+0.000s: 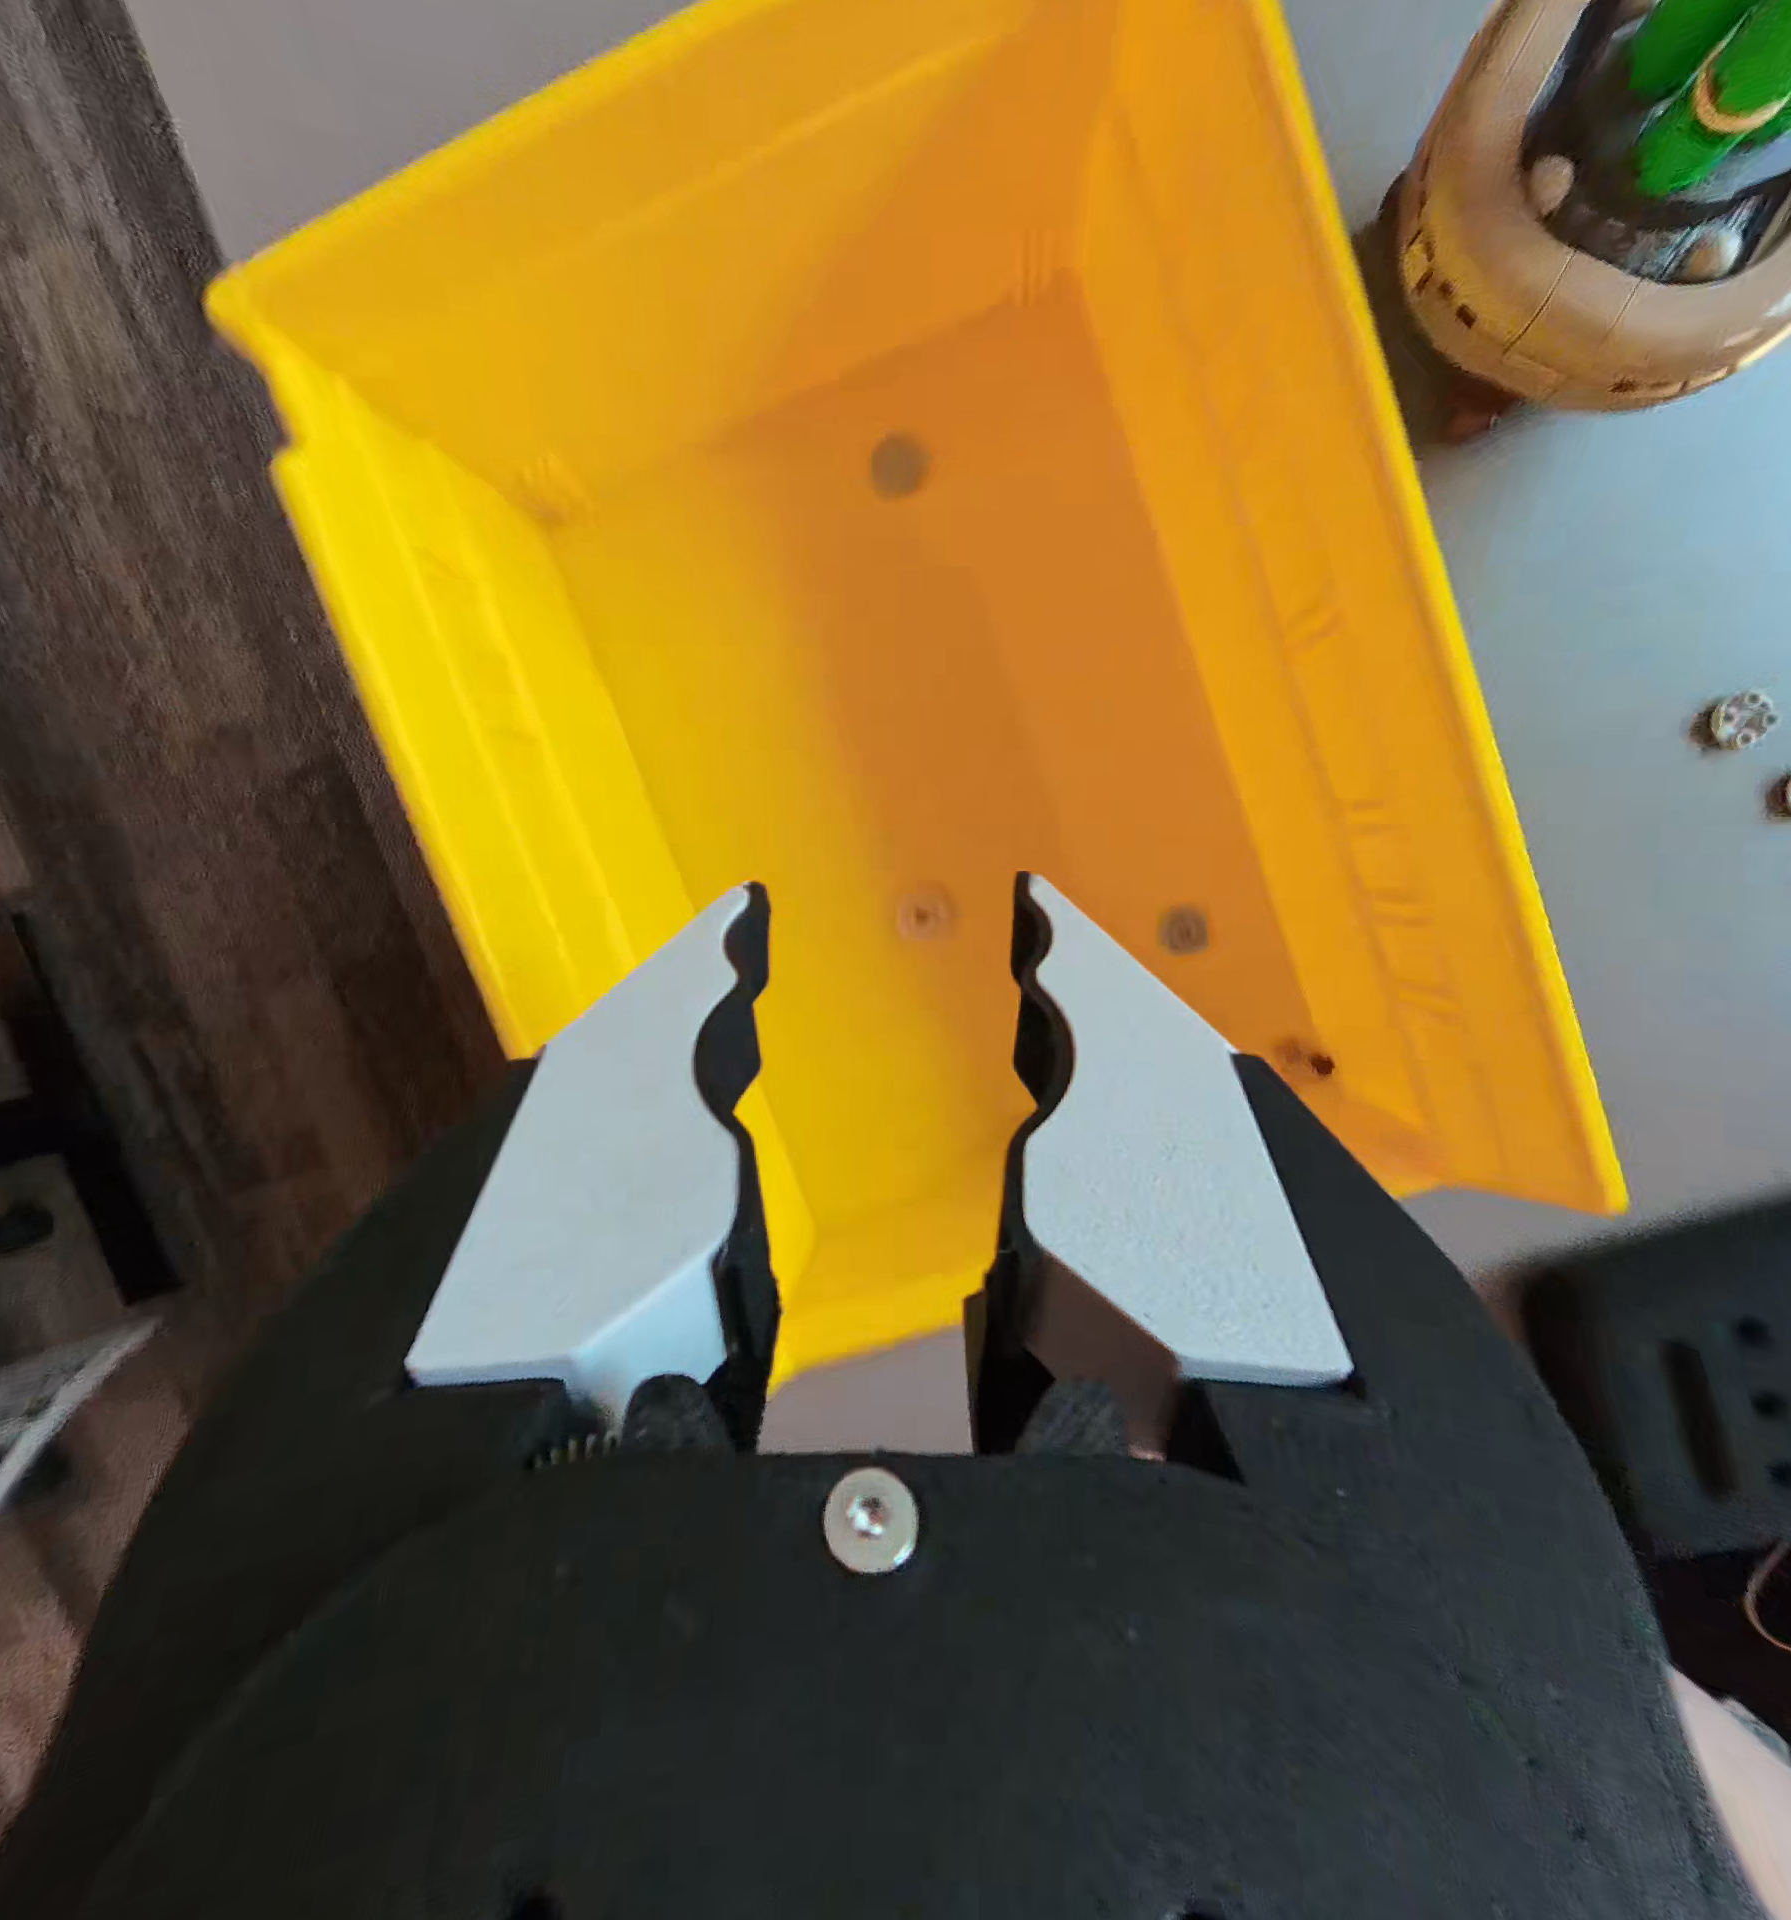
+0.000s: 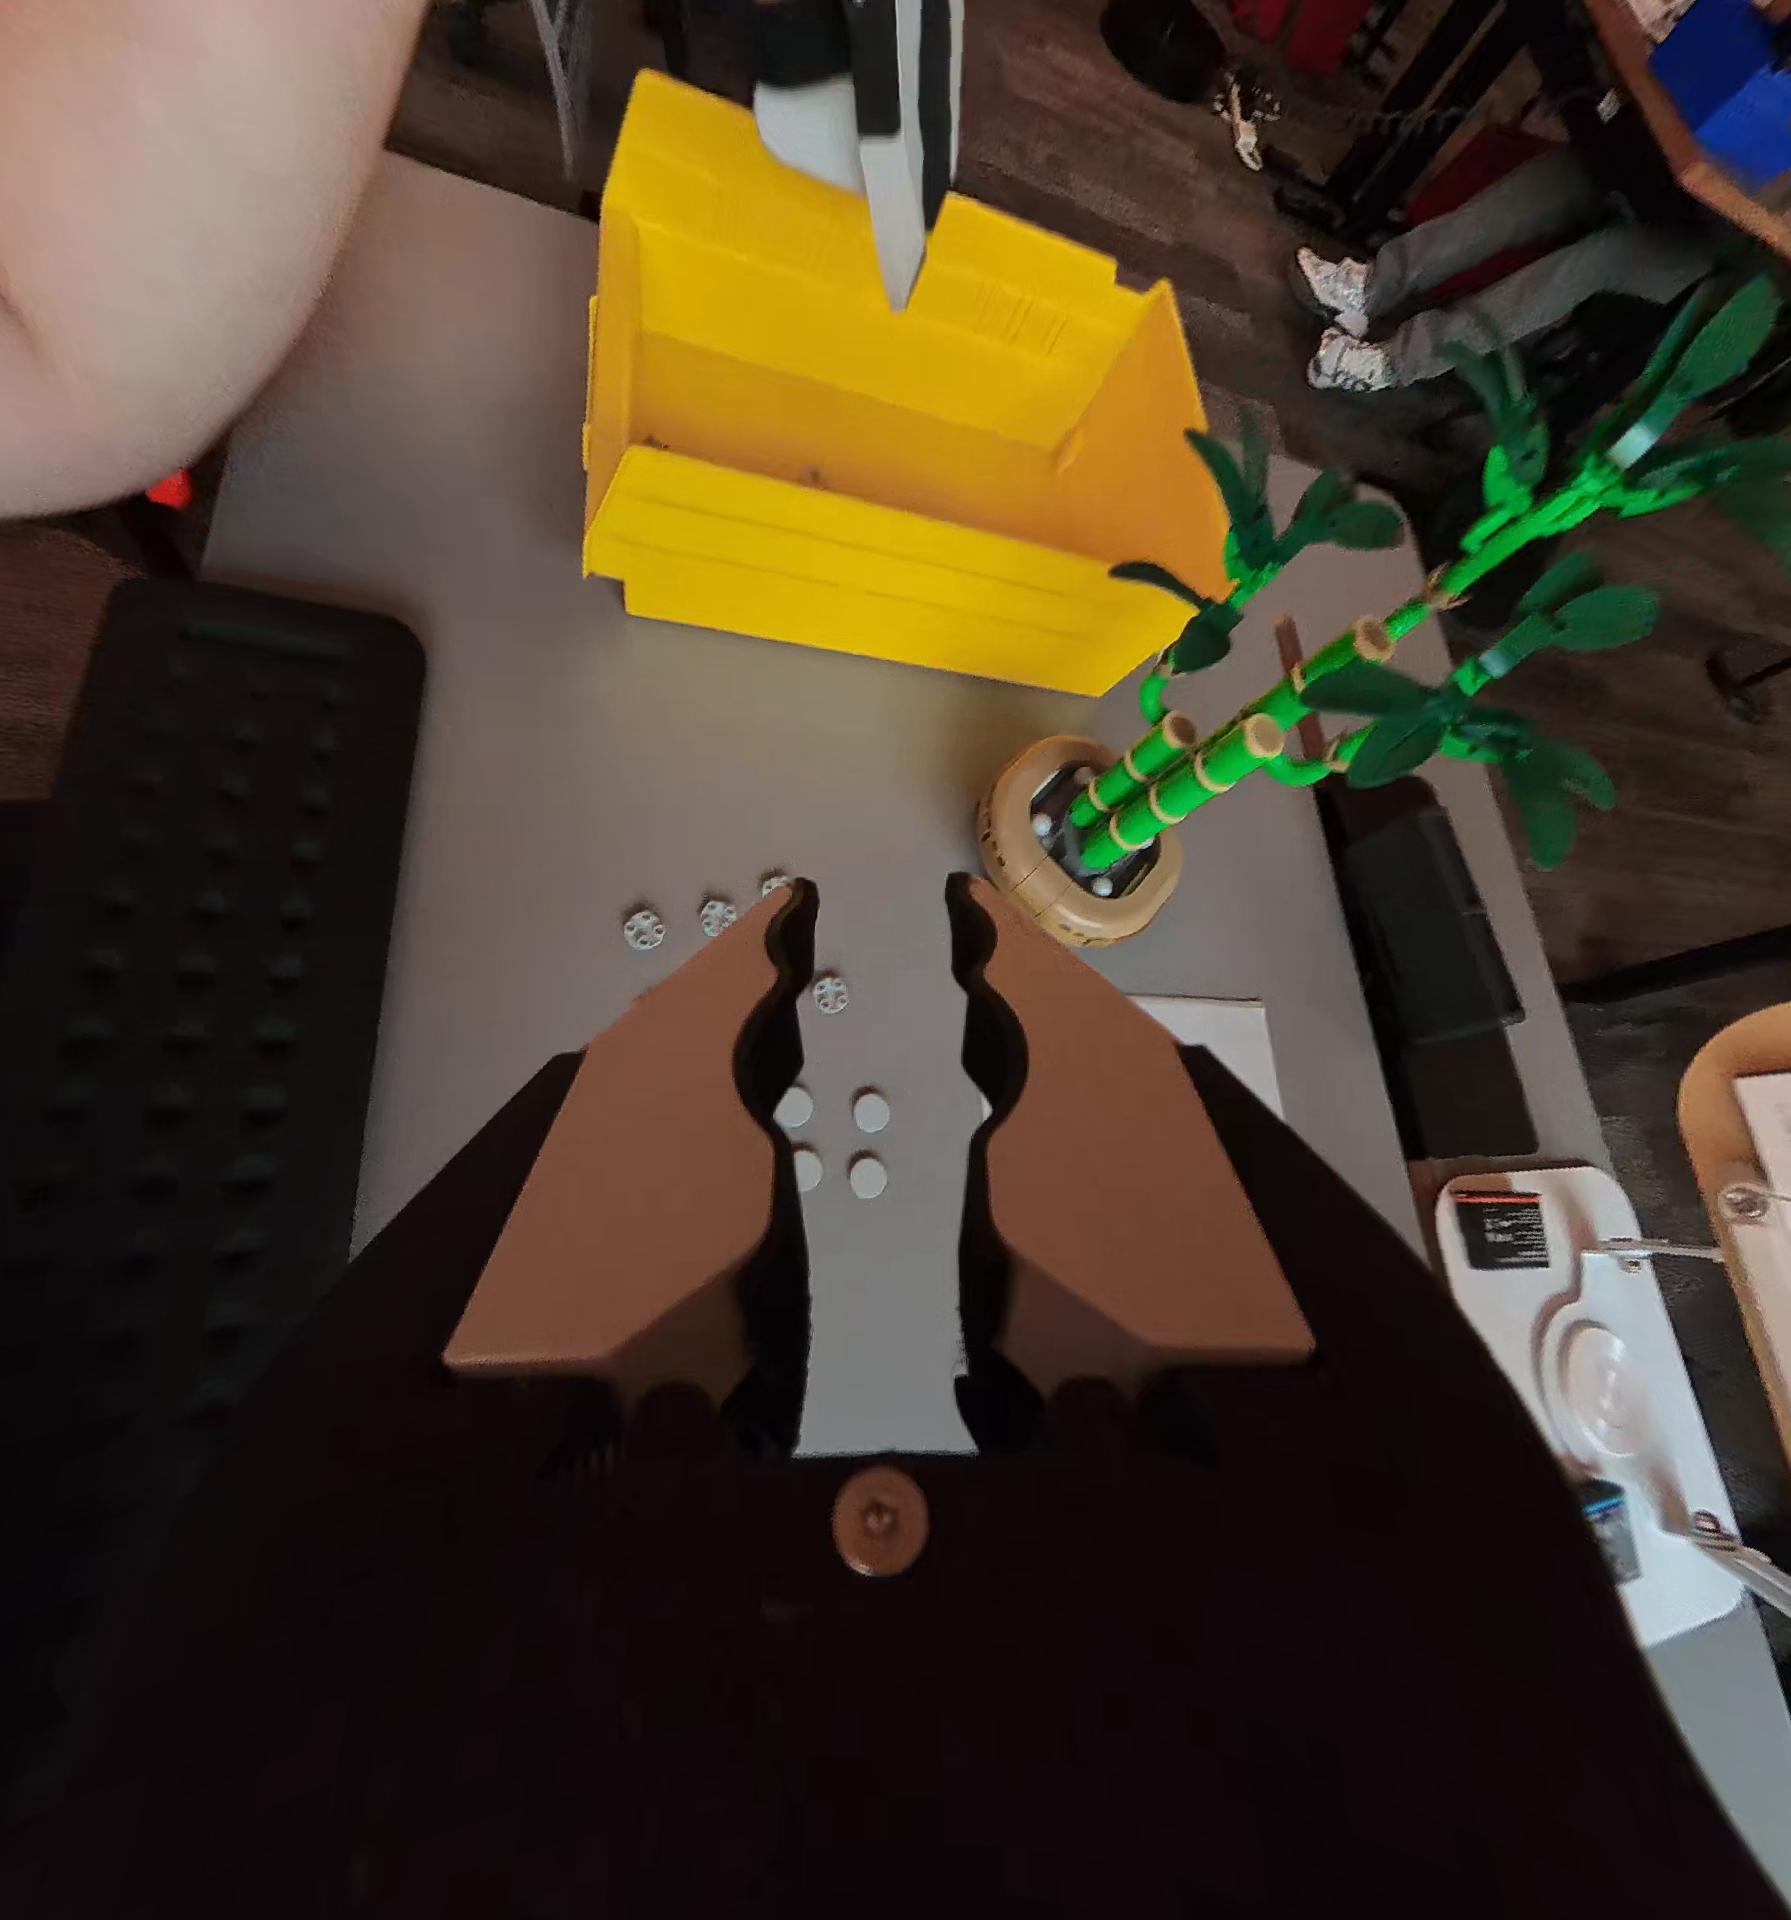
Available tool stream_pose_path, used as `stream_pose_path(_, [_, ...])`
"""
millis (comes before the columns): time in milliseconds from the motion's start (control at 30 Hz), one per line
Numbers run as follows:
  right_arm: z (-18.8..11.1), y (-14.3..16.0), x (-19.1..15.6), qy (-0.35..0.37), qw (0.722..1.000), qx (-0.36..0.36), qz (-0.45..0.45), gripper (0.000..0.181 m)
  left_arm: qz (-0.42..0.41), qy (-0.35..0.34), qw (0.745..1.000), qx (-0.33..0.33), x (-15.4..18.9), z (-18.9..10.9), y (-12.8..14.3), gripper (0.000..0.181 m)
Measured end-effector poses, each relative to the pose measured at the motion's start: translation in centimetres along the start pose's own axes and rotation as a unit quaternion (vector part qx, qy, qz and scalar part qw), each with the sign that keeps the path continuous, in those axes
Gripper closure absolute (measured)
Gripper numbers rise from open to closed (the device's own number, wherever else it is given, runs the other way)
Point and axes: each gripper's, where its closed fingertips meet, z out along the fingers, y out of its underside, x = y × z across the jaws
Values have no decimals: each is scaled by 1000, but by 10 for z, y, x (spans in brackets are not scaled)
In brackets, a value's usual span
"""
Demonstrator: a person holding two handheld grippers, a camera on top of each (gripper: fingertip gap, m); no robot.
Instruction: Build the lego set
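Observation:
A lego bamboo plant [image 2: 1286,717] with green stalks stands in a tan round pot [image 2: 1078,842] on the grey table; the pot also shows in the left wrist view [image 1: 1587,260]. A yellow bin [image 1: 870,623] holds a few small round pieces [image 1: 922,914] on its floor. My left gripper [image 1: 891,894] is open and empty over the bin's inside; it shows from afar in the right wrist view [image 2: 891,156]. My right gripper [image 2: 880,894] is open and empty above small round white lego pieces [image 2: 870,1112] and pale flower-like pieces [image 2: 644,928] on the table.
A black studded mat [image 2: 195,935] lies on the table's left. A white device [image 2: 1587,1351] and a tan tray [image 2: 1722,1049] are at the right. A person's arm [image 2: 112,239] fills the upper left. Someone's legs and shoes [image 2: 1369,312] are on the floor beyond. The gap from one gripper's tips to the other's is roughly 35 centimetres. It is some 20 centimetres from my right tips to the tan round pot [image 2: 1078,842]. It is also in sight in the left wrist view [image 1: 1758,148].

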Motion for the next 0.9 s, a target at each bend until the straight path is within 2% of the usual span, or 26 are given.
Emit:
stream_pose_path(33, [1,-9,4,4,1000,3,-2,155,14,13,1000,12,0,10,-9,136])
stream_pose_path(167, [10,-41,17,17,999,32,-17,153,110,71,988,82,14,54,-44,132])
stream_pose_path(200, [13,-45,18,19,999,38,-22,152,136,63,985,89,11,68,-50,130])
stream_pose_path(300, [14,-52,25,33,997,70,-24,152,177,50,978,93,8,104,-63,140])
stream_pose_path(400, [12,-49,26,22,997,75,-26,153,170,58,980,87,8,128,-68,146])
stream_pose_path(467, [8,-44,30,31,996,75,-28,153,157,73,982,72,10,138,-65,144])
stream_pose_path(567, [2,-38,35,38,997,68,-28,152,150,53,986,50,1,151,-58,141])
stream_pose_path(767, [-4,-35,34,31,997,68,-33,153,100,73,989,84,-3,153,-65,132])
stream_pose_path(900, [-4,-27,34,31,998,47,-41,153,80,94,989,82,-1,158,-62,136])
